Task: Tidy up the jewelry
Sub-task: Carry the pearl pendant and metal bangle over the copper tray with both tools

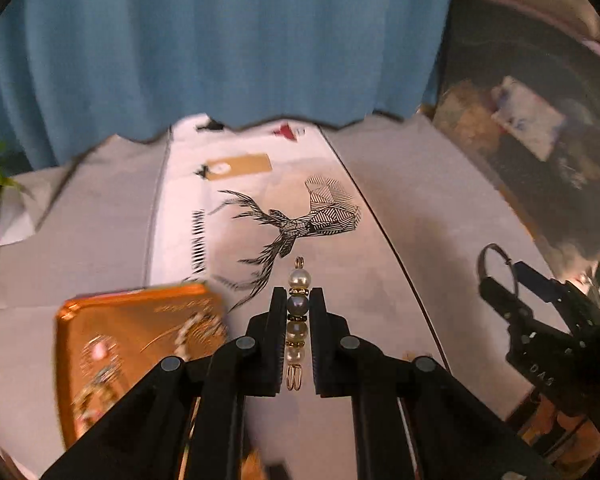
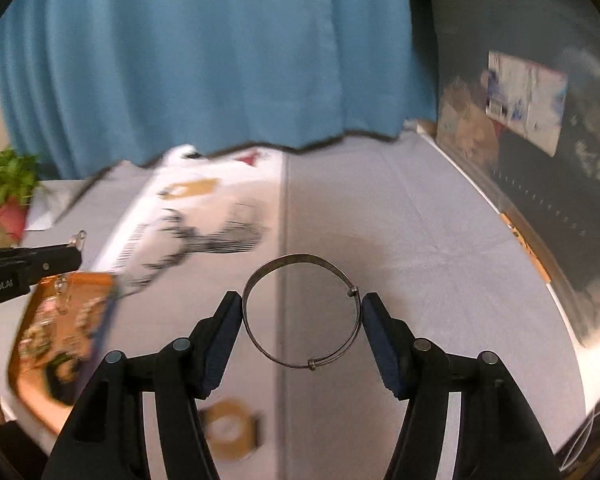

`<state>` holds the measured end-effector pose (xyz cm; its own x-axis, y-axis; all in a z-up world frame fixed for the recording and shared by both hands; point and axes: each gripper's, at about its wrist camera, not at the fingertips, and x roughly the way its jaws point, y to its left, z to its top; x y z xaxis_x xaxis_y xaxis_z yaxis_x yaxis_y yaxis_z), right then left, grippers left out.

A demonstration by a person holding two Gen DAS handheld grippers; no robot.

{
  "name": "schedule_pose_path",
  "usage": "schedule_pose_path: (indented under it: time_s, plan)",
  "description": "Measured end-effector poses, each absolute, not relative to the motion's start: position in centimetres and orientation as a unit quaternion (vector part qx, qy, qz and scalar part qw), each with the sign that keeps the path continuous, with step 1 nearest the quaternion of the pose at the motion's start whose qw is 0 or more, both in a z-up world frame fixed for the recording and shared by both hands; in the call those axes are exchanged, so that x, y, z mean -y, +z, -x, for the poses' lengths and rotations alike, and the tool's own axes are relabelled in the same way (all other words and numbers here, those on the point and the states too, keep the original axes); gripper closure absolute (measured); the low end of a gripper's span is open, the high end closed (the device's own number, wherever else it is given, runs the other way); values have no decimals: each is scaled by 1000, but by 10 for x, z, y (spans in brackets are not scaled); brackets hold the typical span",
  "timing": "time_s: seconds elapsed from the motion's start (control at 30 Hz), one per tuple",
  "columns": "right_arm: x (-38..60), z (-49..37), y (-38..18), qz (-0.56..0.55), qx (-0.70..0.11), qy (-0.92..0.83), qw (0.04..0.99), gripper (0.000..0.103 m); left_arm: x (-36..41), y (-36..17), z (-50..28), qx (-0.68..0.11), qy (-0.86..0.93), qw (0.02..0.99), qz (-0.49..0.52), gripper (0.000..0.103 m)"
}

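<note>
My left gripper [image 1: 298, 308] is shut on a pearl bead pin [image 1: 298, 312] with gold ends, held above the cloth. My right gripper [image 2: 302, 314] is shut on a thin metal bangle [image 2: 300, 312], held upright between its blue pads. The orange jewelry tray [image 1: 132, 344] lies below and left of the left gripper, with several blurred pieces in it. It also shows in the right wrist view [image 2: 52, 332]. The right gripper with the bangle shows at the right of the left wrist view [image 1: 500, 276]. The left gripper tip shows at the left of the right wrist view [image 2: 74, 252].
A grey cloth [image 2: 400, 240] covers the table, with a white deer-print bag [image 1: 292, 216] lying on it. A blue curtain [image 1: 220, 40] hangs behind. A potted plant [image 2: 4, 188] stands far left. A dark cluttered shelf [image 2: 540, 120] is on the right. A brown tag [image 2: 228, 432] lies near.
</note>
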<state>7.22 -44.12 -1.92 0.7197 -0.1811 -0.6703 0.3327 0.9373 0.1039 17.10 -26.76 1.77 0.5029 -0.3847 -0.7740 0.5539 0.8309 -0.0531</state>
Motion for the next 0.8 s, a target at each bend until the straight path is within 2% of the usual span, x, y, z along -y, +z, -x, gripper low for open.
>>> schedule_pose_path:
  time_s: [0.3, 0.53, 0.8]
  plan:
    - [316, 27, 13, -94, -340, -69, 933, 41, 156, 59, -61, -383, -272, 879, -85, 94]
    - [235, 90, 8, -87, -361, -16, 928, 41, 60, 50, 24, -372, -241, 893, -74, 94]
    - [165, 137, -1, -49, -388, 34, 920, 41, -2, 28, 76, -387, -213, 896, -41, 94]
